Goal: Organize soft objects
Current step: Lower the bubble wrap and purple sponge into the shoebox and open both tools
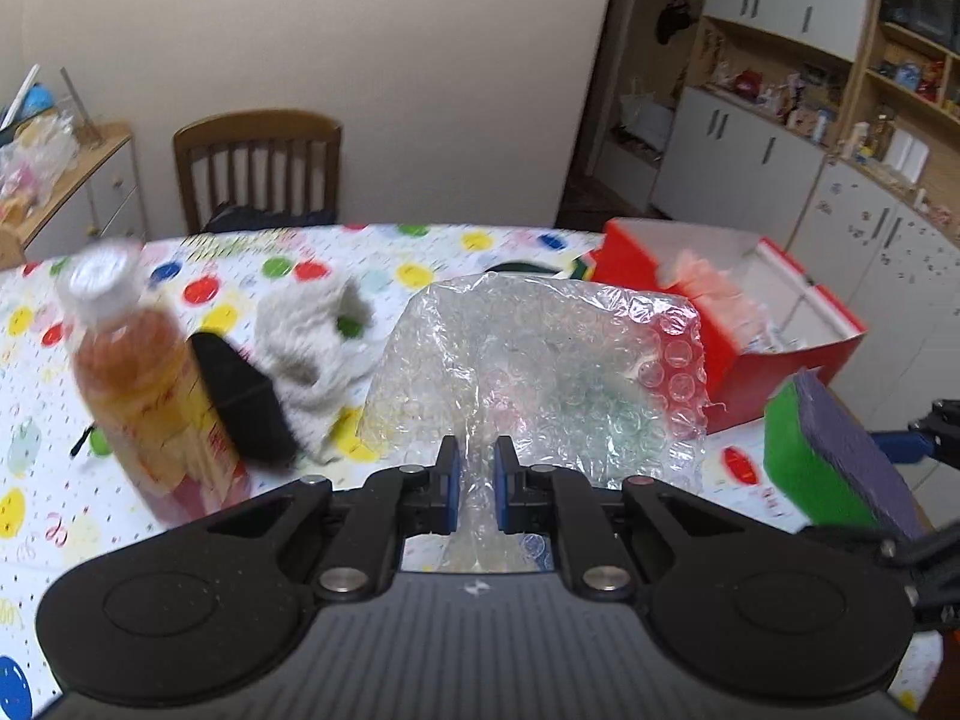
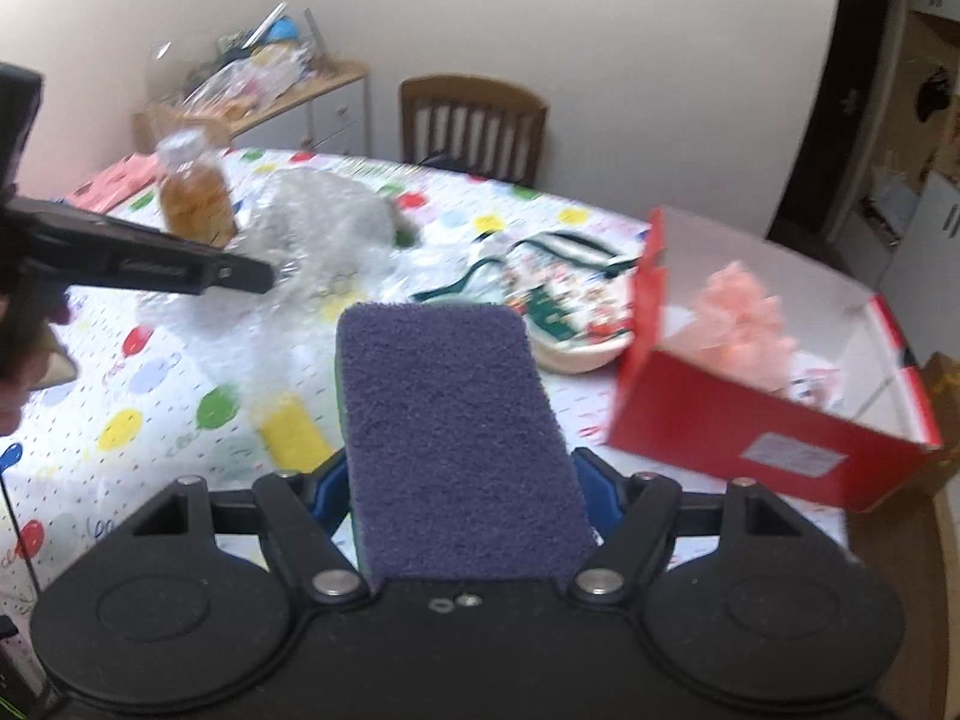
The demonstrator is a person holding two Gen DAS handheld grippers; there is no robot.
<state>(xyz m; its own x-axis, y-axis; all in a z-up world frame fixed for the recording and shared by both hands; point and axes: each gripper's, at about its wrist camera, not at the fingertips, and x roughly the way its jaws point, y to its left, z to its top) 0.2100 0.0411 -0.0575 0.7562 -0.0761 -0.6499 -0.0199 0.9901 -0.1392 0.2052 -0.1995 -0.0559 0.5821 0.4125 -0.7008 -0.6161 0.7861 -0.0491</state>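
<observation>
My left gripper [image 1: 477, 468] is shut on a bunched edge of a clear bubble wrap sheet [image 1: 540, 372], which hangs lifted above the polka-dot table [image 1: 36, 510]. My right gripper [image 2: 462, 492] is shut on a sponge [image 2: 450, 438] with a purple scouring top and green underside; the same sponge [image 1: 834, 450] shows at the right in the left wrist view. A red box [image 2: 750, 426] stands open at the right with a pink fluffy item [image 2: 744, 318] inside. A white fuzzy cloth [image 1: 312, 348] lies on the table beside a black object [image 1: 246, 402].
A bottle of amber liquid [image 1: 144, 384] stands at the left of the table. A patterned pouch with dark straps [image 2: 558, 294] rests over a bowl. A wooden chair [image 1: 258, 168] sits behind the table, a cluttered side cabinet [image 2: 270, 90] by the wall, shelves [image 1: 840, 90] at right.
</observation>
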